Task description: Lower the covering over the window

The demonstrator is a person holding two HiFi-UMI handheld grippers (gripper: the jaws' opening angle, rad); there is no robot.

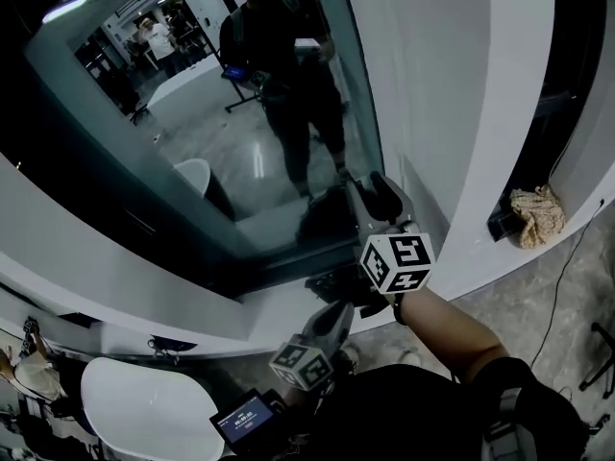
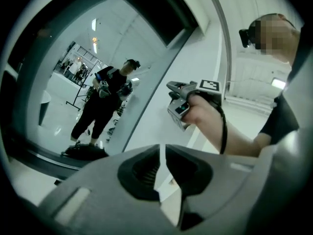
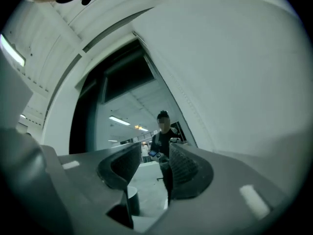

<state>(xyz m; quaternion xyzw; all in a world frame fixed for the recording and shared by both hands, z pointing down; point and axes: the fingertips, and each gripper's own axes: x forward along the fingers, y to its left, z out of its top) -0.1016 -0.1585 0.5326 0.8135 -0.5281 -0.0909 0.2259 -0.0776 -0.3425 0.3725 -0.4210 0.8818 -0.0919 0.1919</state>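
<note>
A tall window pane [image 1: 221, 133] in a white curved frame shows bare glass with a person reflected in it. Along the top of the opening a dark band [image 3: 128, 80] shows; I cannot tell if it is the rolled-up covering. My right gripper [image 1: 378, 185] is raised close to the pane's right edge, level with a white pillar [image 1: 452, 113]. Its jaws are open and empty, seen in its own view [image 3: 154, 153] and from the left [image 2: 178, 88]. My left gripper [image 1: 338, 313] hangs lower and nearer me, its jaws [image 2: 161, 148] a narrow slit apart with nothing between them.
A crumpled beige cloth [image 1: 536, 214] lies in a dark niche right of the pillar, with a thin cable [image 1: 565, 277] running down beside it. A white rounded table [image 1: 144, 411] stands at lower left. A small lit screen [image 1: 245, 419] sits by my body.
</note>
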